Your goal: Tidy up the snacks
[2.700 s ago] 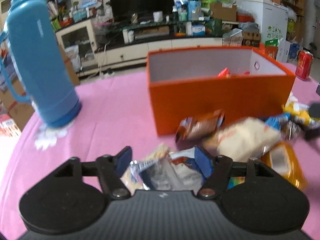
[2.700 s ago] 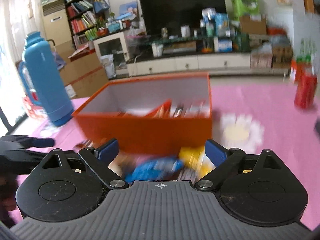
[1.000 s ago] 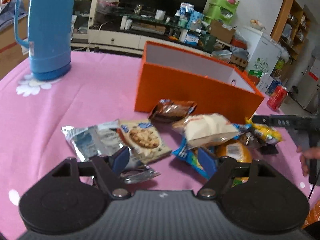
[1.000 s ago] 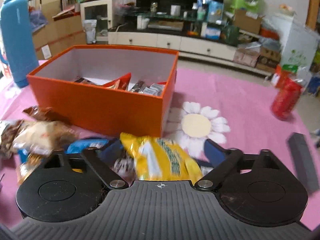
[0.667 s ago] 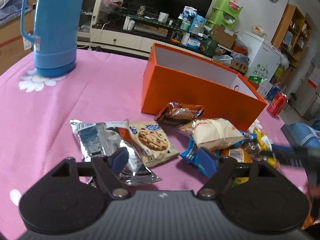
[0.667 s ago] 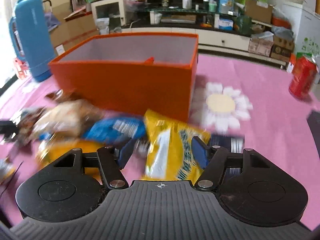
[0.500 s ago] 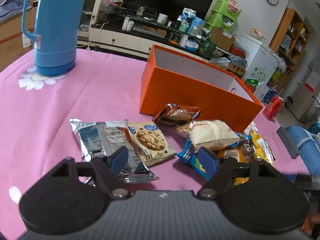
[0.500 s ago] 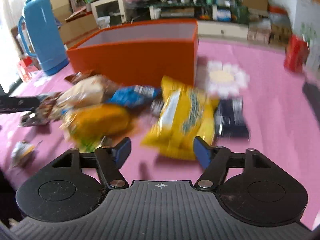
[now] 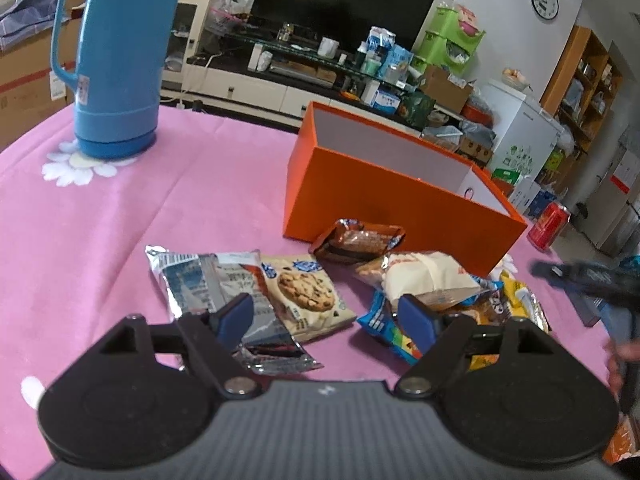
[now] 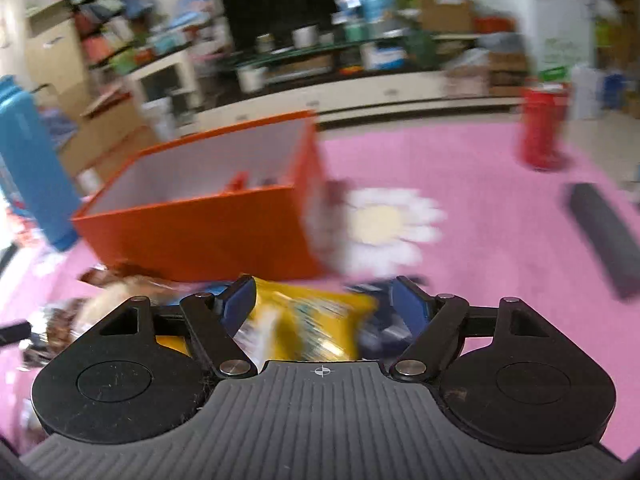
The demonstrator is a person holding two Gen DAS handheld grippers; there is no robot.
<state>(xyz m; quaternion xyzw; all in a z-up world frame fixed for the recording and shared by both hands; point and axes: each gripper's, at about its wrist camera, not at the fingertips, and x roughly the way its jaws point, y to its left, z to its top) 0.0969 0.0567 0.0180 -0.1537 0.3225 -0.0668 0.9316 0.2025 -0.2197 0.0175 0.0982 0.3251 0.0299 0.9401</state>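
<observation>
Pink cloth [image 9: 120, 216] is being hovered over by the wide-open left gripper [image 9: 324, 312] above a cookie packet [image 9: 306, 292], while the right gripper [image 10: 324, 302], jaws parted, is being framed around a yellow bag [image 10: 304, 320] below the centre-frame orange box [image 10: 208, 216].

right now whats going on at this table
A person with a gripper in each hand is sorting snack packets into the orange box on the pink tablecloth. The right gripper hangs over a yellow packet, jaws apart; no grip shows. The left gripper is open over the cookie packet. Several packets lie outside the box.
</observation>
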